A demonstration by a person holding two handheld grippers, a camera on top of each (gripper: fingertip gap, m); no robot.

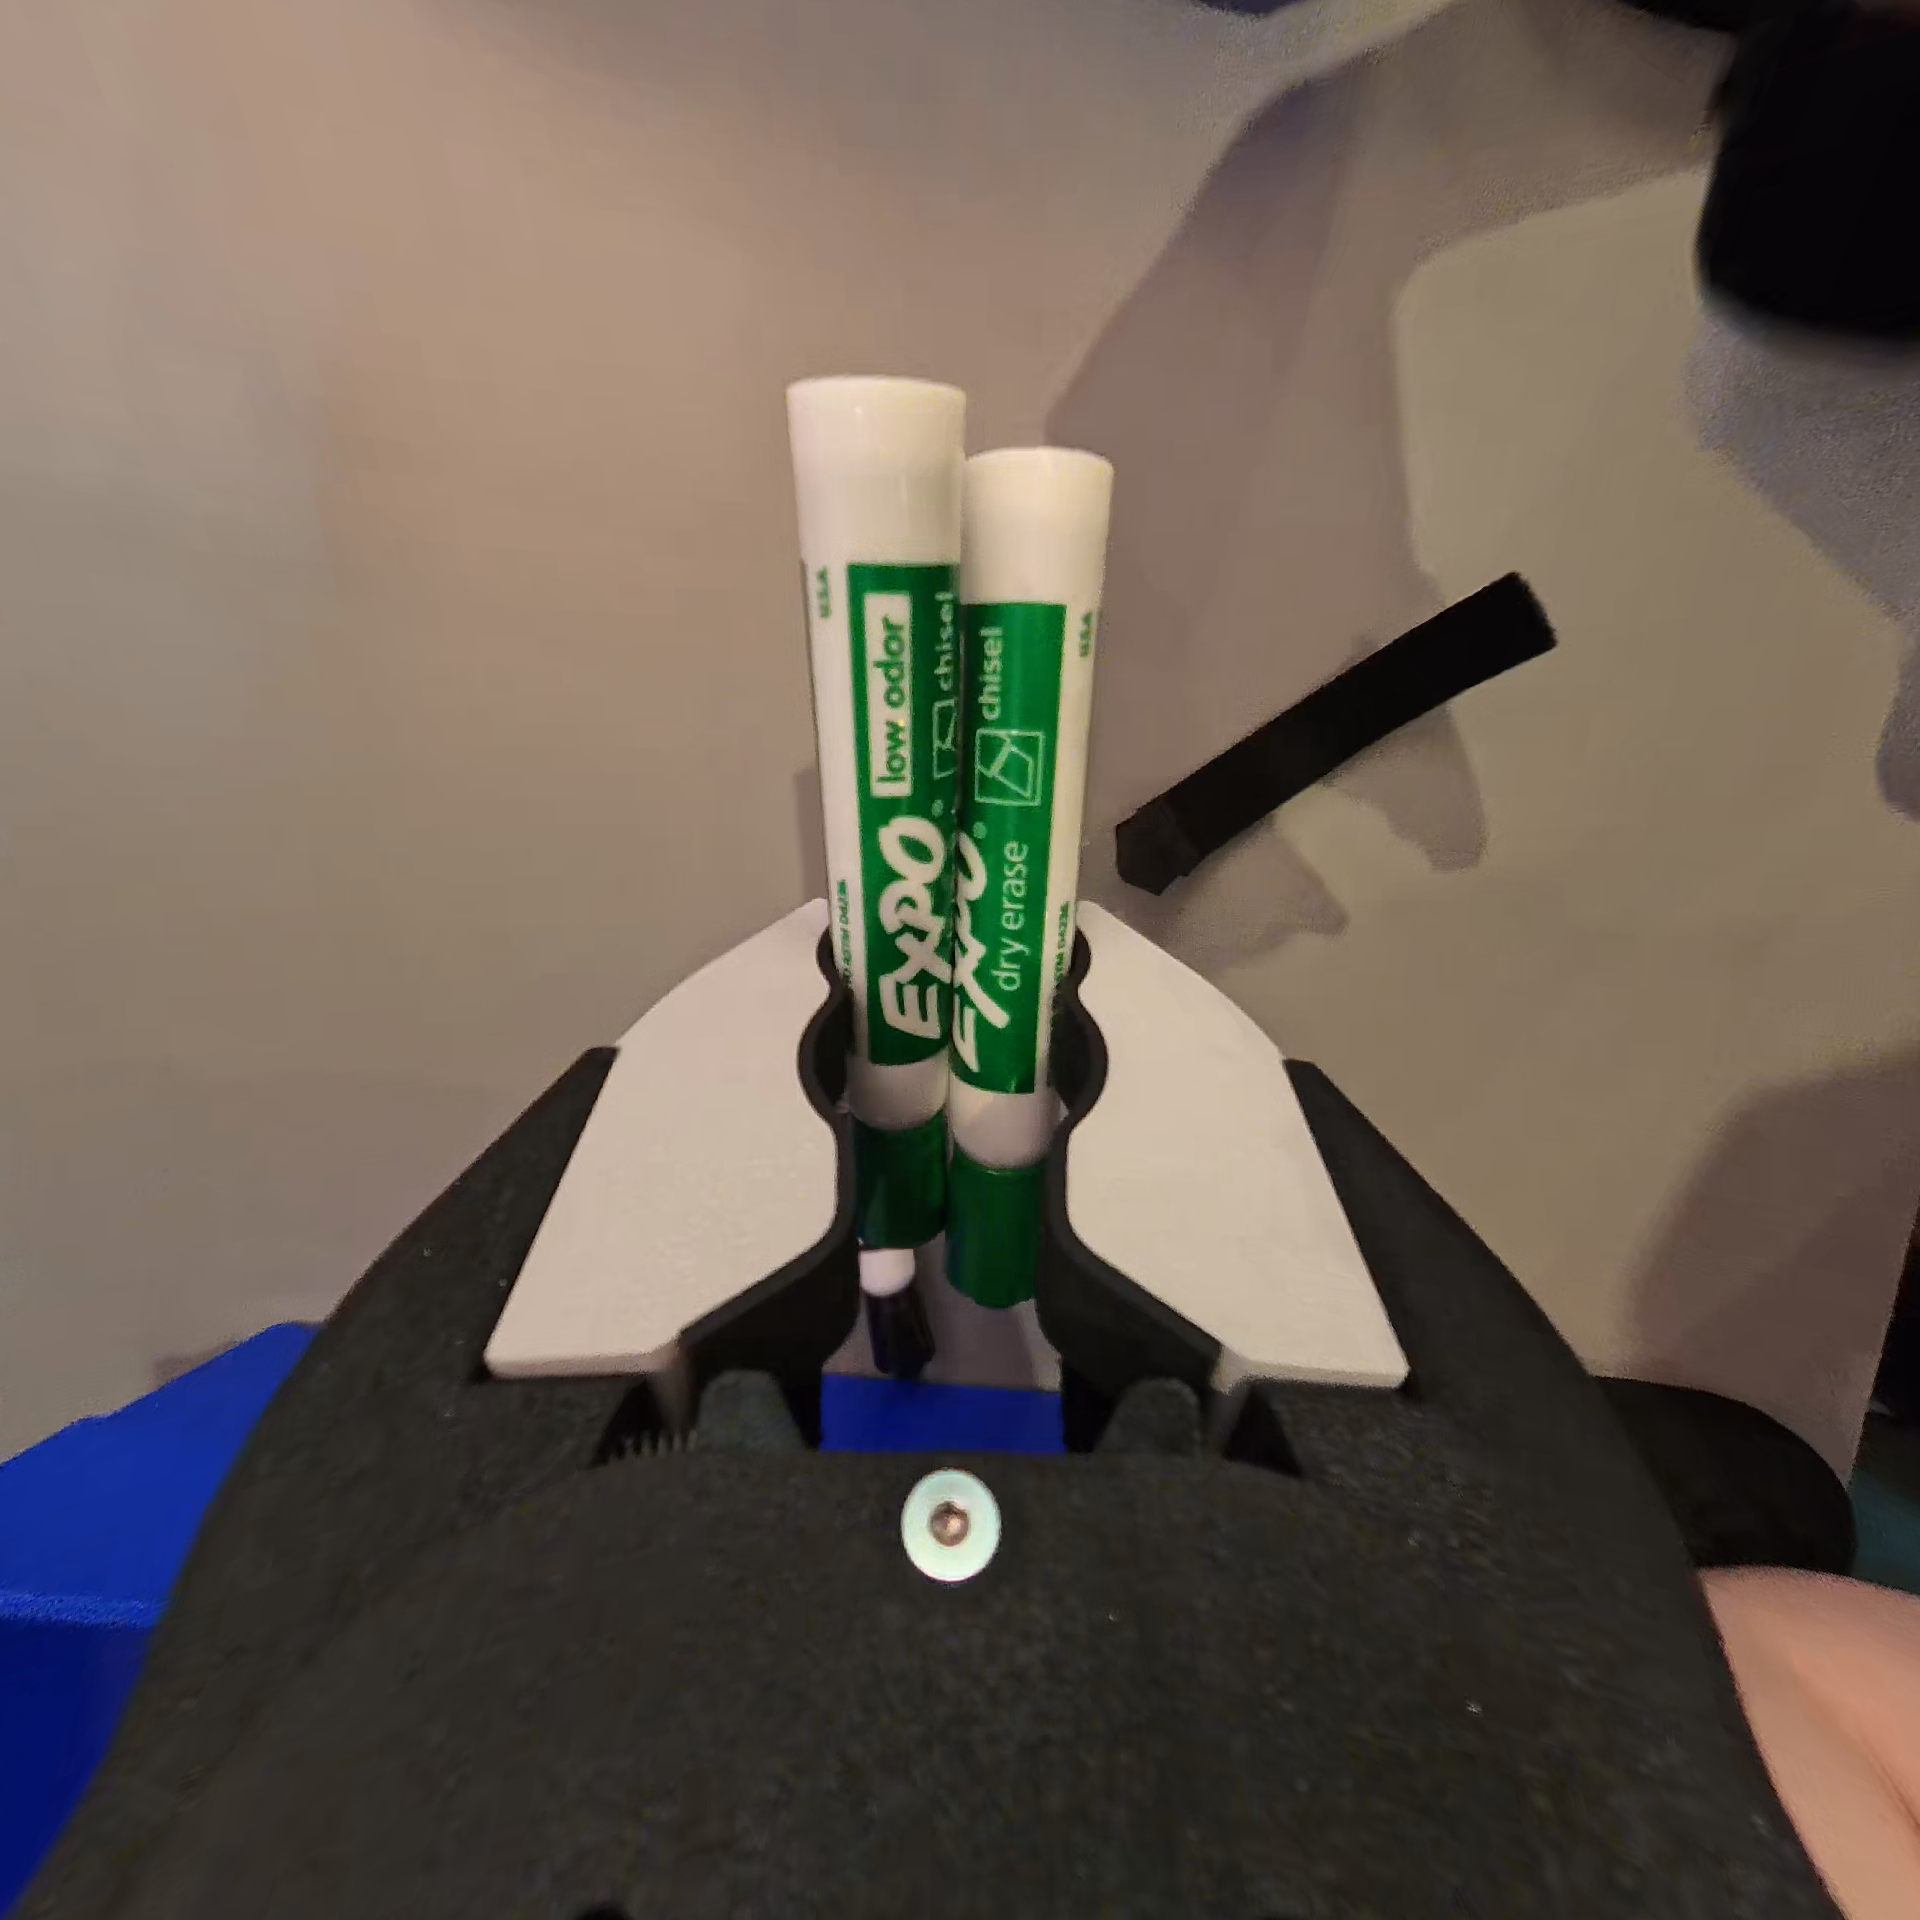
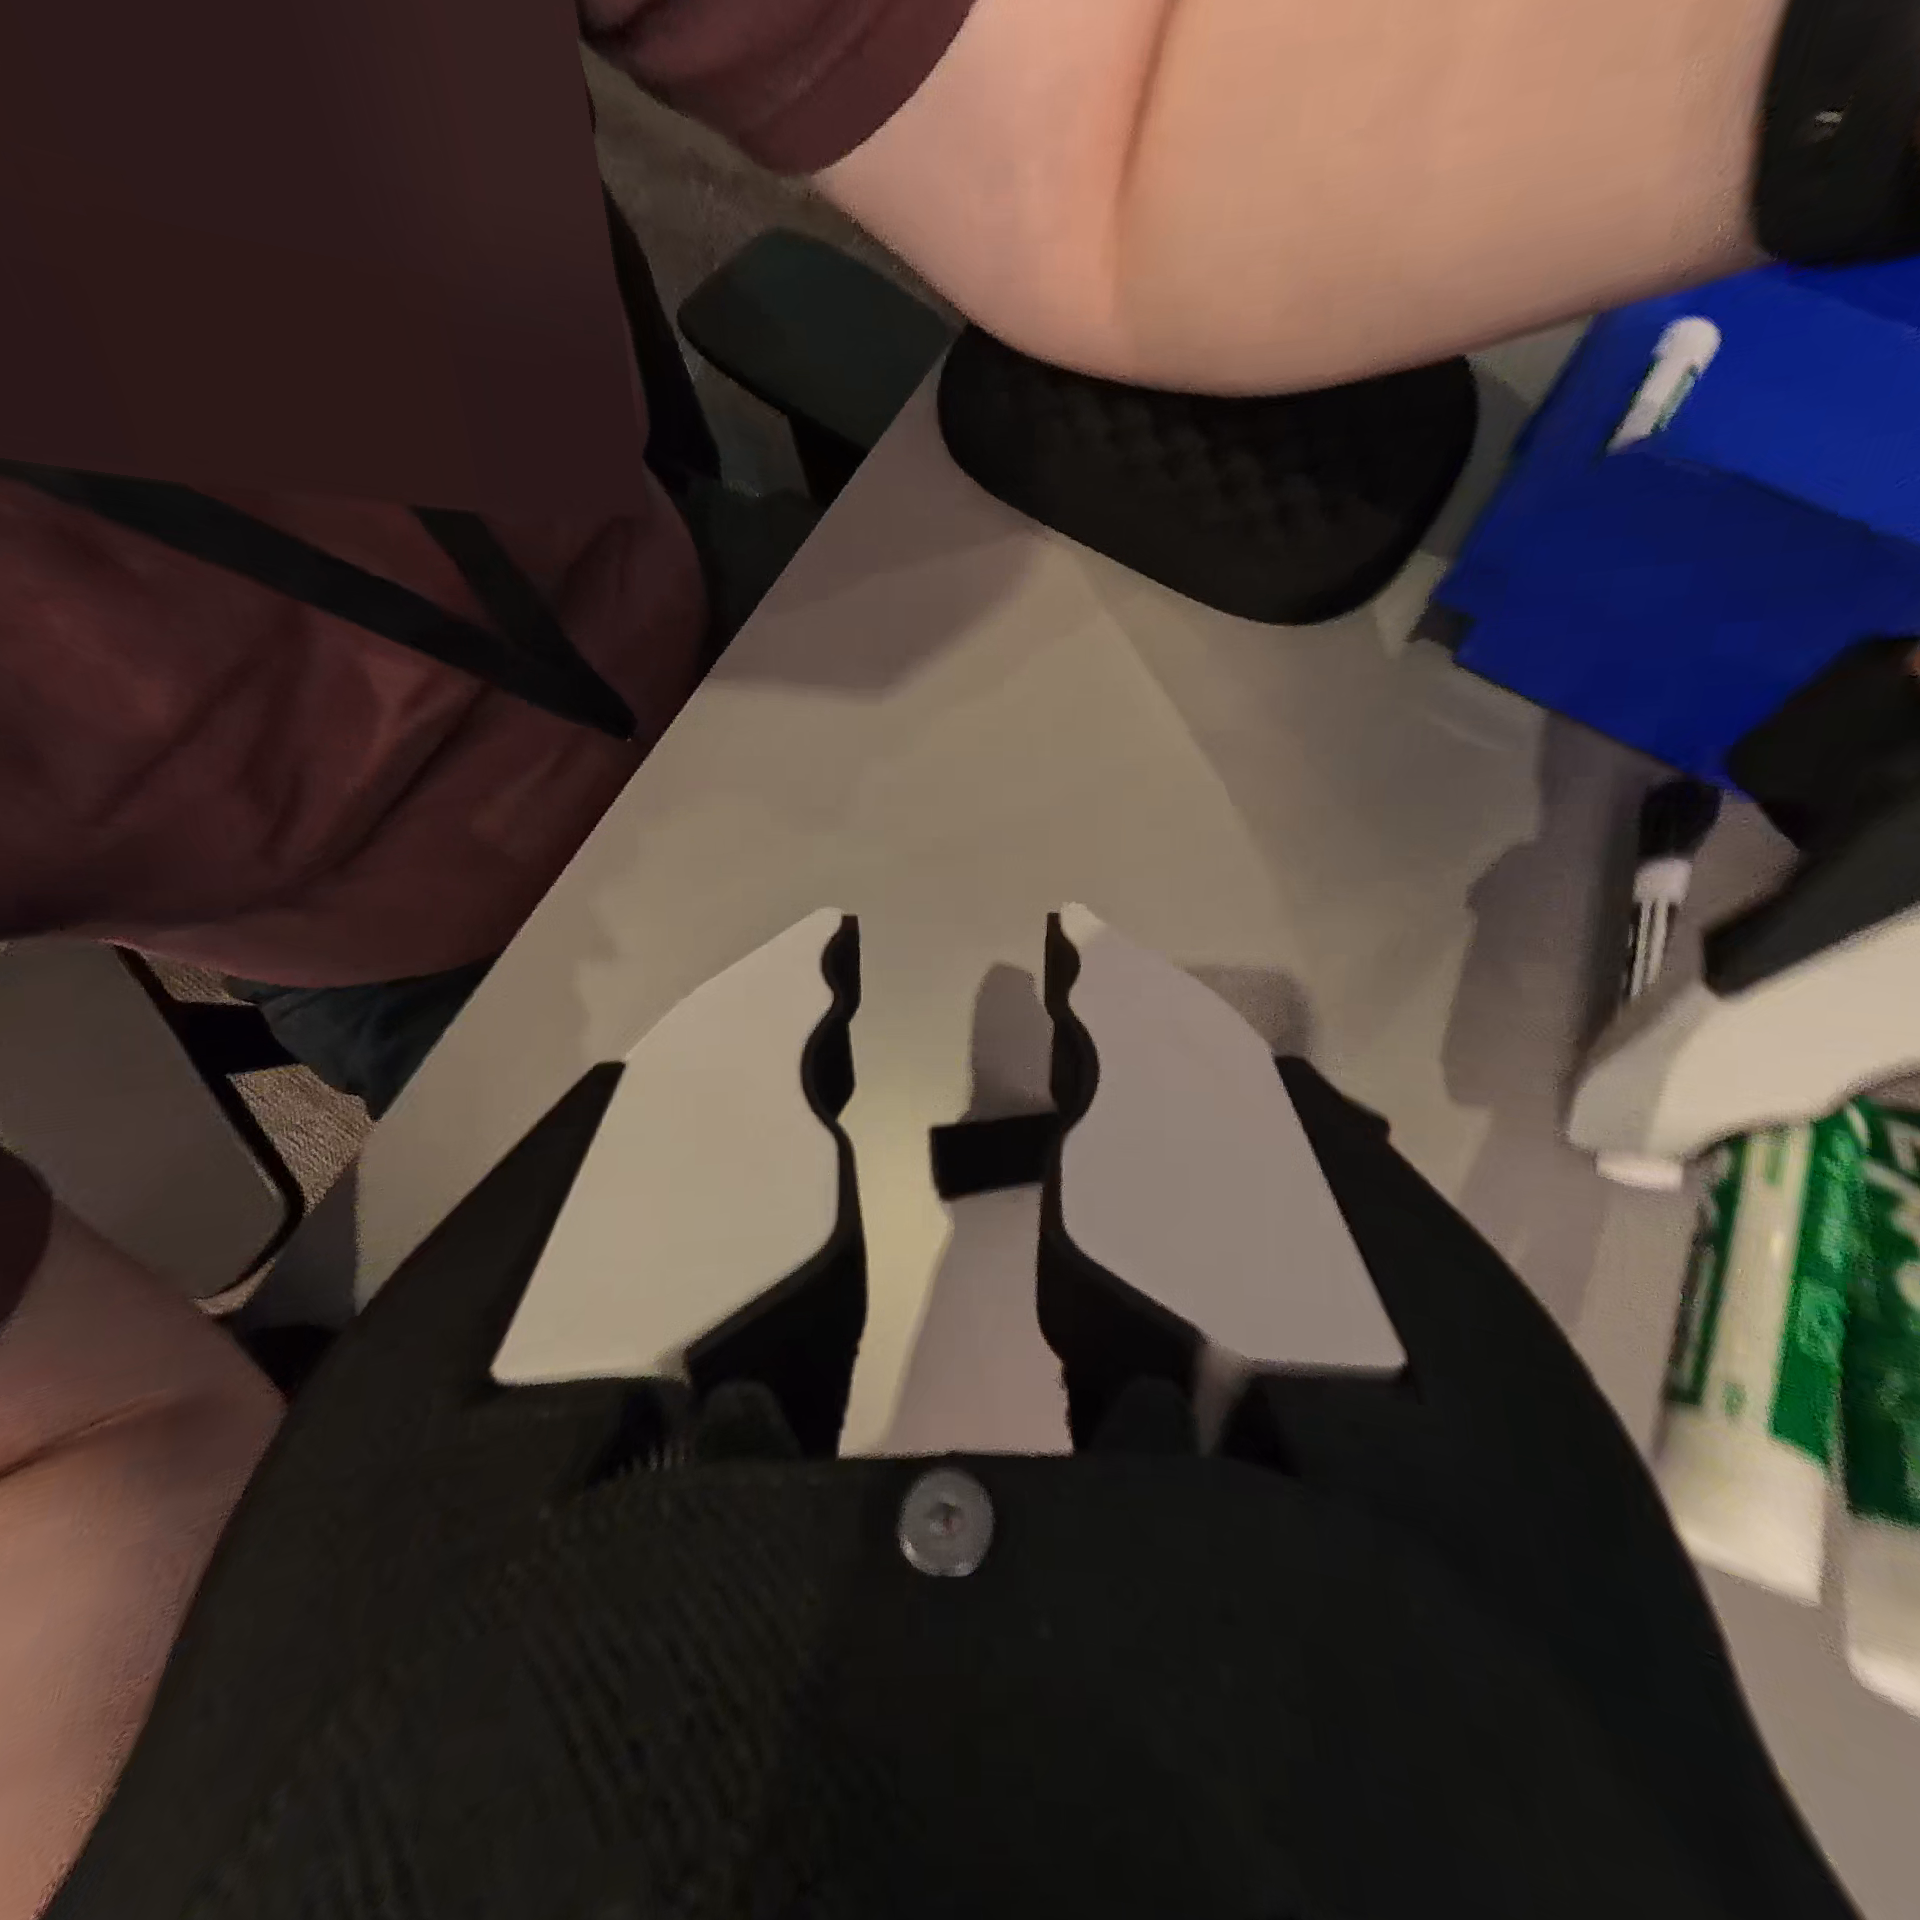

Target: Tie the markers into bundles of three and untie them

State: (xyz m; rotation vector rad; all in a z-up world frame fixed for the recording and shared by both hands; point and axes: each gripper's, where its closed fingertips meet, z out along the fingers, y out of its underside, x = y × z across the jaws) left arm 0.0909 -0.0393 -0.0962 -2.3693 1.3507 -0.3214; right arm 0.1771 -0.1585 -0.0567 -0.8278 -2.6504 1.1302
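Fingers [image 1: 831, 1039] of left gripper [image 1: 951, 935] clamped on green markers [image 1: 951, 790], right gripper [image 2: 951, 925] parted, empty; black strap [image 1: 1330, 732] on table [image 1: 416, 623], blue bin [image 2: 1621, 540] near.

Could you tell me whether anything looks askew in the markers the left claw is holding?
Yes. The left claw clamps green markers whose ends are uneven, one sitting farther forward. A dark-tipped third marker barely peeks underneath. The black strap lies loose beside them on the table.
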